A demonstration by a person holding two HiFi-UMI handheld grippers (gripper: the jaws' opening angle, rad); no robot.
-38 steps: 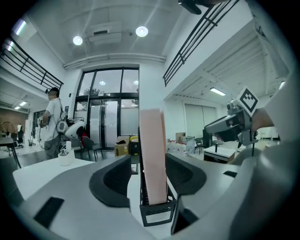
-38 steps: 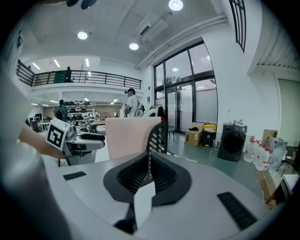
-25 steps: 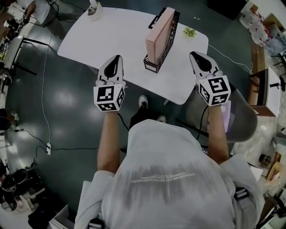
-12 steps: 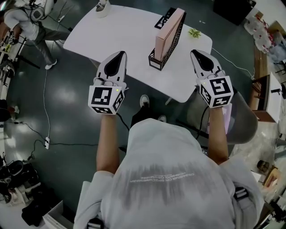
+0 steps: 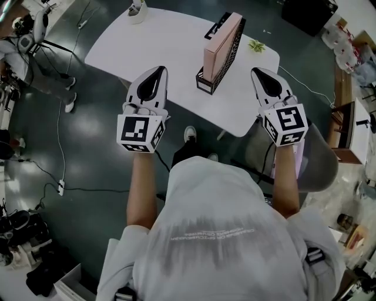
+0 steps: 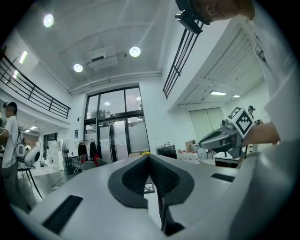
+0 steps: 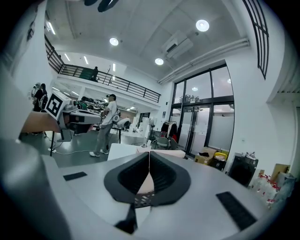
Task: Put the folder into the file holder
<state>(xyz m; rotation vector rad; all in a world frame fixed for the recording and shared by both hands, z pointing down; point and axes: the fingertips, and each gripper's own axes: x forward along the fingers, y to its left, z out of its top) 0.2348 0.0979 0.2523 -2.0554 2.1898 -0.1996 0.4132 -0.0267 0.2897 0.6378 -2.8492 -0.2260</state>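
Note:
A pink folder (image 5: 221,42) stands upright inside a black wire file holder (image 5: 220,59) on the white table (image 5: 164,47). My left gripper (image 5: 157,72) hovers at the table's near edge, left of the holder, shut and empty. My right gripper (image 5: 262,73) hangs to the right of the holder, off the table's near right corner, also shut with nothing in it. In the right gripper view the folder and holder (image 7: 143,187) show behind the shut jaws. The left gripper view points up at the ceiling and shows the right gripper (image 6: 220,138) at its right.
A small green thing (image 5: 256,44) lies near the table's far right edge, and a white object (image 5: 137,8) sits at the far left corner. A grey chair (image 5: 314,159) stands under my right arm. Cables cross the dark floor; a person stands at the far left.
Both grippers have stayed raised near the table's near edge. The view has shifted slightly, with the holder and folder standing a little farther right. The person at the far left has walked on.

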